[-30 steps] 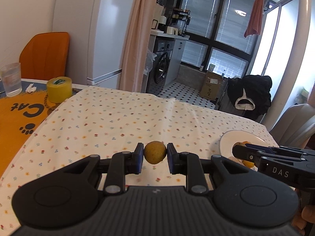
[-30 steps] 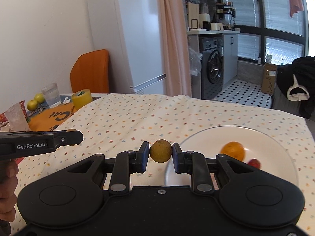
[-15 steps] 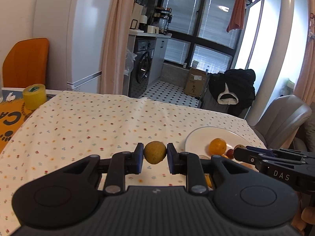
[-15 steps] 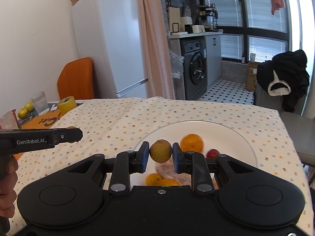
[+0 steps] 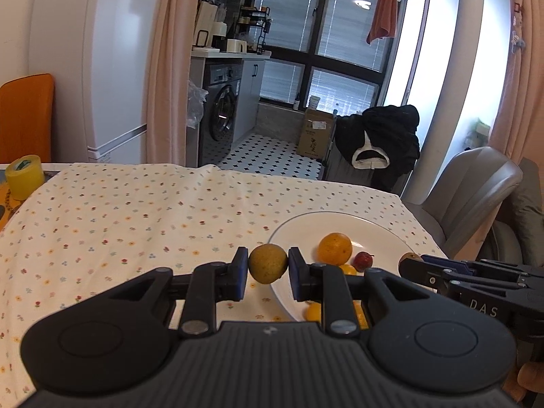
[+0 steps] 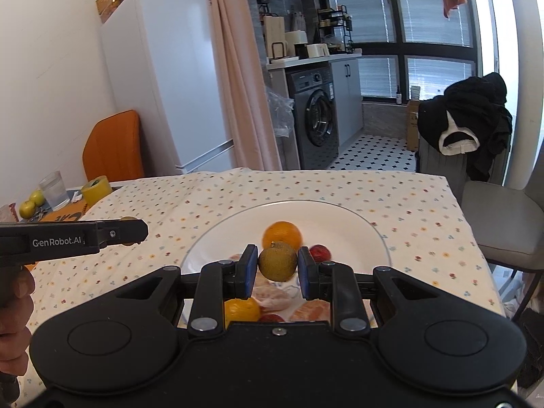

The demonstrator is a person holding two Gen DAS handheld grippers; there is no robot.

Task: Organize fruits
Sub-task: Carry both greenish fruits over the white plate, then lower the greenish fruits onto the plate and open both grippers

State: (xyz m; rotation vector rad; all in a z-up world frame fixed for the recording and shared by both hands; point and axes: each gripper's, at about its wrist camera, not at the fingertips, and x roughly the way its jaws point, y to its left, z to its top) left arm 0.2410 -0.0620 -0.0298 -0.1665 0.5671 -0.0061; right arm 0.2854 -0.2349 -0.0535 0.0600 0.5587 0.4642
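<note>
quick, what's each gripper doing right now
Left gripper: closed on a yellow-green fruit.
Right gripper: holding a brownish-green fruit over the white plate, though a small gap shows at one finger.

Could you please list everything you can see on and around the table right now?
Plate: one, white, on the tablecloth.
Orange: one, orange, on the plate.
Red fruit: at least one, red, beside the orange.
Tablecloth: one, flowered white, covering the table.
Tape roll: one, yellow, table's far left.
Glass: one, clear, beside the tape roll.
Fridge: one, white, behind the table.
Washing machine: one, grey, in the kitchen behind.
Left gripper: one, black, shut on a yellow-brown fruit.
Right gripper: one, black, holding a green-brown fruit over the plate.
</note>
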